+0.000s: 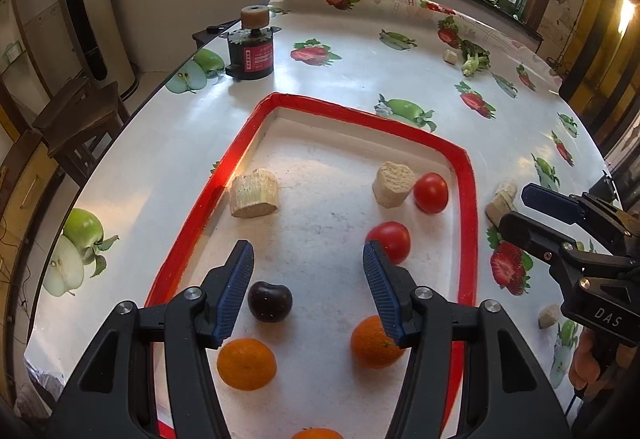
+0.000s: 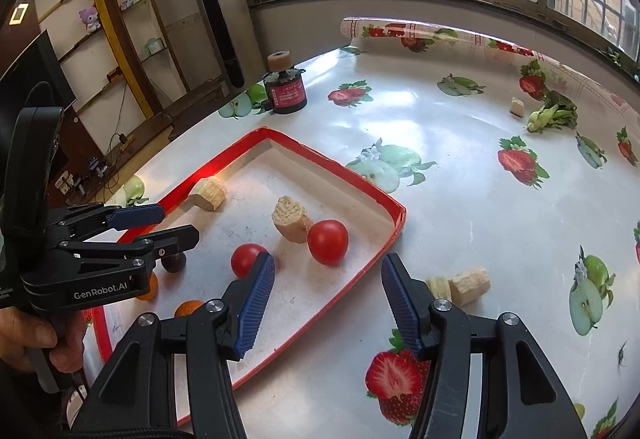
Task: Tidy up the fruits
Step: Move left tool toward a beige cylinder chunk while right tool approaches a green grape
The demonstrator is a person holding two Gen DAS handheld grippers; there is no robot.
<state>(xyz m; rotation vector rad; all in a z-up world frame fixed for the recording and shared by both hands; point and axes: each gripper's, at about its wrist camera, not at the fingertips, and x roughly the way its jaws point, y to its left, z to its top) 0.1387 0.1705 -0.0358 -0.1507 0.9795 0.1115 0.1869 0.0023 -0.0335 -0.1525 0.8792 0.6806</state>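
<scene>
In the red-rimmed tray [image 1: 466, 199] I count two tomatoes [image 1: 430, 192], three oranges [image 1: 247, 363], one dark cherry [image 1: 269, 300] at six o'clock, and two cork chunks [image 1: 253, 198]. My left gripper [image 1: 308, 291] hovers spread wide; my right gripper [image 2: 328, 309] is spread too, gripping nothing.

Tray: the red-rimmed shallow rectangular tray [image 1: 466, 199] lies on the fruit-print-covered bench [image 1: 352, 79].
In tray, far side: the pale cut stalk chunk [image 1: 254, 198] lies at the left rim; the second pale stalk chunk [image 1: 393, 184] touches the round red tomato [image 1: 431, 192] on its right.
In tray, middle: the nearer red tomato [image 1: 390, 241]; left of it, the dark round plum [image 1: 269, 300].
In tray, near side: two round orange tangerines [image 1: 247, 363] [image 1: 374, 342], side by side and apart.
Outside tray: two pale stalk pieces [image 2: 470, 285] just right of it; the black cylindrical motor [image 1: 251, 53] behind it; the green leafy vegetable [image 1: 475, 59] far right.
</scene>
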